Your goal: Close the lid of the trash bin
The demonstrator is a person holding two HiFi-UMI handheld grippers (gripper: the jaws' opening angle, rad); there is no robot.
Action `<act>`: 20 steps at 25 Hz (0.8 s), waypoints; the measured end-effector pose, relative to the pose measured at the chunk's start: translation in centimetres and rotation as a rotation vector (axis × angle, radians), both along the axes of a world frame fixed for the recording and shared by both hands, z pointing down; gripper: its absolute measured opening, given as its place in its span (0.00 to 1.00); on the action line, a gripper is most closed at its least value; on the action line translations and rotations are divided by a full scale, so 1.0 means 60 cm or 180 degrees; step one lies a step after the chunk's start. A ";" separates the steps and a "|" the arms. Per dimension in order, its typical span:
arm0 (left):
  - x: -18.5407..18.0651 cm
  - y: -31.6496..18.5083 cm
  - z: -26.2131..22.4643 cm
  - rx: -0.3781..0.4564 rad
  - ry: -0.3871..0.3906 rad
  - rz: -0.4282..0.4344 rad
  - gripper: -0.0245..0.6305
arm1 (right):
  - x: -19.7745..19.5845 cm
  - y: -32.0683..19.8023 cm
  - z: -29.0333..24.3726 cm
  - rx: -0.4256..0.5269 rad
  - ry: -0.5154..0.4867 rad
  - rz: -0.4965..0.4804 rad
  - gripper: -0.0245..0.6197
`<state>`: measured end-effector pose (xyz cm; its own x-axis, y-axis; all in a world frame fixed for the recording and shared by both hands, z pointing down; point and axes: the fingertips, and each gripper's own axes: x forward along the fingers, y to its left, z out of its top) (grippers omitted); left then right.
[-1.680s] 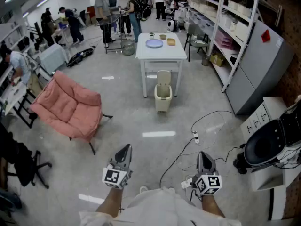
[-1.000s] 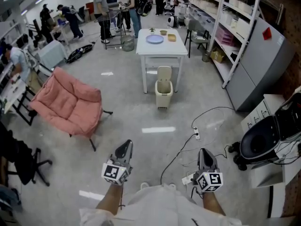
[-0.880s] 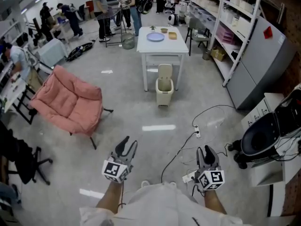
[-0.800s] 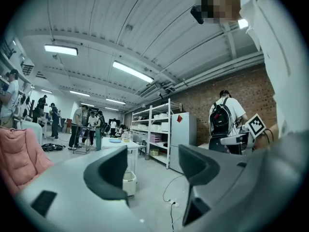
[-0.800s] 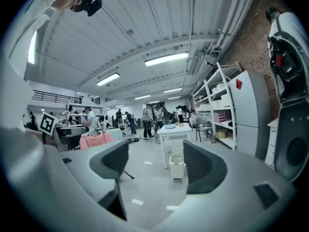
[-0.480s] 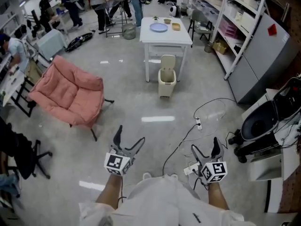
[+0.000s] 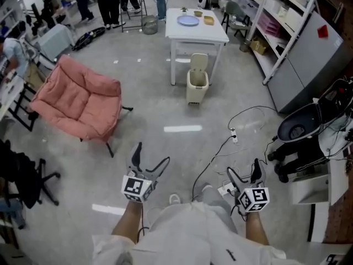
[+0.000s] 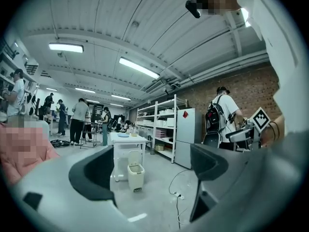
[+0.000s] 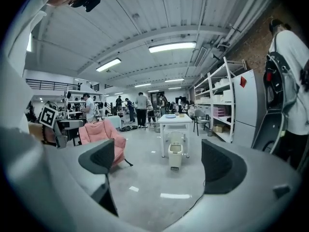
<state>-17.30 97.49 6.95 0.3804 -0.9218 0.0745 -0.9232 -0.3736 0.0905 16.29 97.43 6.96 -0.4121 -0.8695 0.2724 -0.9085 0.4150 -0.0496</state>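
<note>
A small cream trash bin (image 7: 197, 84) stands on the floor in front of a white table (image 7: 197, 31), its lid tipped upright. It also shows far off between the jaws as the bin (image 8: 135, 174) and the bin (image 9: 175, 155). My left gripper (image 7: 150, 160) and right gripper (image 7: 245, 174) are low in the head view, well short of the bin. Both have just been opening, and their jaws stand wide apart with nothing between them.
A pink folding chair (image 7: 77, 105) sits to the left of the path. Cables and a power strip (image 7: 232, 137) trail over the floor at right, near a black wheeled machine (image 7: 302, 134). Shelving (image 7: 287, 32) lines the right wall. Several people stand at the back.
Both grippers went from shut to wide open. The view has advanced toward the bin, and both hands have dropped lower in the head view.
</note>
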 end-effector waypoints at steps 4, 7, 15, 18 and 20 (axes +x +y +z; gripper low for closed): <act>-0.011 -0.005 0.005 0.0003 0.0018 0.0006 0.76 | -0.007 -0.008 0.003 0.0011 -0.0017 0.0003 0.90; -0.014 -0.003 0.007 -0.0001 0.0049 -0.0013 0.76 | -0.011 -0.011 0.006 -0.0005 -0.0055 -0.0009 0.90; -0.011 -0.017 -0.011 0.0055 0.0023 -0.0023 0.75 | -0.026 -0.043 0.007 0.0019 -0.0175 -0.0098 0.89; 0.001 -0.049 -0.022 0.0067 -0.0007 -0.0045 0.75 | -0.017 -0.075 0.002 0.0043 -0.0203 -0.0123 0.89; 0.014 -0.080 -0.029 0.0095 0.0006 -0.0049 0.75 | -0.006 -0.105 0.002 0.0051 -0.0229 -0.0135 0.89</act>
<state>-16.44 92.72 5.24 0.3663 -0.9293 0.0461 -0.9286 -0.3620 0.0813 15.96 91.10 7.10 -0.4666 -0.8549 0.2270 -0.8844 0.4542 -0.1073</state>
